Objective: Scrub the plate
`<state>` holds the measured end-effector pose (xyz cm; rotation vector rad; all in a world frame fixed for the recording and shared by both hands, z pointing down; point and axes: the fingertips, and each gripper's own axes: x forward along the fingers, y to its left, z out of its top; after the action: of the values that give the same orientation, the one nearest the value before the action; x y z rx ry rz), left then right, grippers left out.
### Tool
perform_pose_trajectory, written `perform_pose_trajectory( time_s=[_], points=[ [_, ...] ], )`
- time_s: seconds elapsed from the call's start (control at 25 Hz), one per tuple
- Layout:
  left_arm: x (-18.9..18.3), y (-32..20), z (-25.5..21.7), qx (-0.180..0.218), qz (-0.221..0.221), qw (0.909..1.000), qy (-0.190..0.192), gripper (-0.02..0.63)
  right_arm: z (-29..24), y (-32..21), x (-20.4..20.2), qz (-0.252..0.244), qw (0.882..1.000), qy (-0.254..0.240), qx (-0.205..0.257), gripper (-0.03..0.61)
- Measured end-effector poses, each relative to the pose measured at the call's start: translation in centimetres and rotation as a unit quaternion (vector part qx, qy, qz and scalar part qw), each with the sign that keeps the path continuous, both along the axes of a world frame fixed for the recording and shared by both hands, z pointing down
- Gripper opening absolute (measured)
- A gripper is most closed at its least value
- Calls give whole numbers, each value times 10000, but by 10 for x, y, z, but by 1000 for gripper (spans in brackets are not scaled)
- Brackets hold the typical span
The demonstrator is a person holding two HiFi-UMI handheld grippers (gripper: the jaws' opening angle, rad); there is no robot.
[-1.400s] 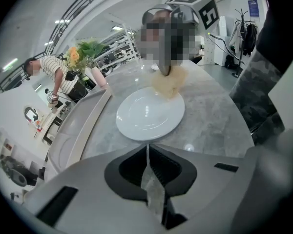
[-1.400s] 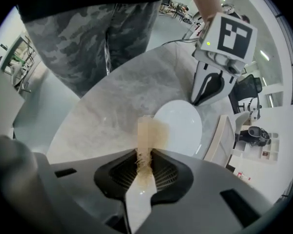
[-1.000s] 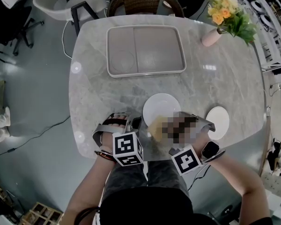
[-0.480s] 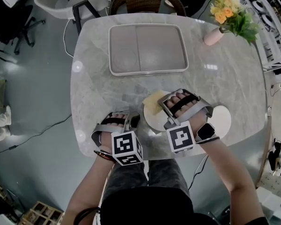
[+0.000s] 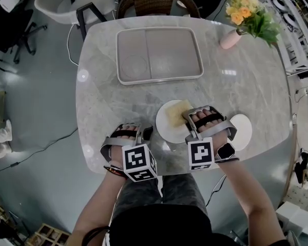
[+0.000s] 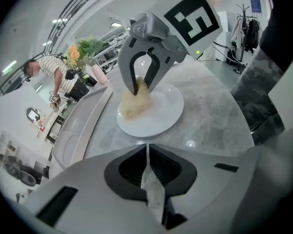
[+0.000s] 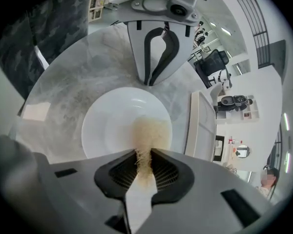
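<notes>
A white plate (image 5: 164, 127) lies on the marble table near its front edge. A yellowish fibrous scrub pad (image 5: 177, 111) rests on the plate's far right part, and my right gripper (image 5: 188, 116) is shut on it. In the right gripper view the pad (image 7: 147, 135) runs from between the jaws of the right gripper (image 7: 144, 156) down onto the plate (image 7: 107, 130). My left gripper (image 5: 146, 132) sits shut just left of the plate, not touching it. In the left gripper view the plate (image 6: 163, 113) lies a little ahead of the left gripper (image 6: 147, 148), with bare table between.
A grey rectangular tray (image 5: 159, 54) lies at the back of the table (image 5: 108, 101). A pink vase of flowers (image 5: 230, 39) stands at the back right. A small white disc (image 5: 242, 129) lies right of my right hand. The person's lap is at the front edge.
My right gripper has carried the scrub pad from the plate's near edge forward onto the plate, then a little to the right. The left gripper has stayed put.
</notes>
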<state>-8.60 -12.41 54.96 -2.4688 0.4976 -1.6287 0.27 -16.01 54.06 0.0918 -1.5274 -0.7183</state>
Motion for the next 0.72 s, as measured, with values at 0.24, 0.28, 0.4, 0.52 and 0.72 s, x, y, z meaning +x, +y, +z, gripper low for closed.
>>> perform_pose_trajectory(
  time_s=[0.24,0.28,0.4,0.52,0.72],
  points=[
    [4,4,-1,-2,75,10000,20,26,3,16,0,-20,9998,5,-199,69],
    [5,5,-1,0,87,10000,18,26,3,20,0,-27,9997,10,-234,69],
    [6,7,0,10,121,9999,15,26,3,29,2,-46,9995,52,-298,69],
    [7,8,-1,21,136,9999,20,26,2,36,4,-83,9994,110,-326,69],
    [8,12,0,6,177,9998,18,26,2,51,8,-124,9988,224,-429,69]
  ],
)
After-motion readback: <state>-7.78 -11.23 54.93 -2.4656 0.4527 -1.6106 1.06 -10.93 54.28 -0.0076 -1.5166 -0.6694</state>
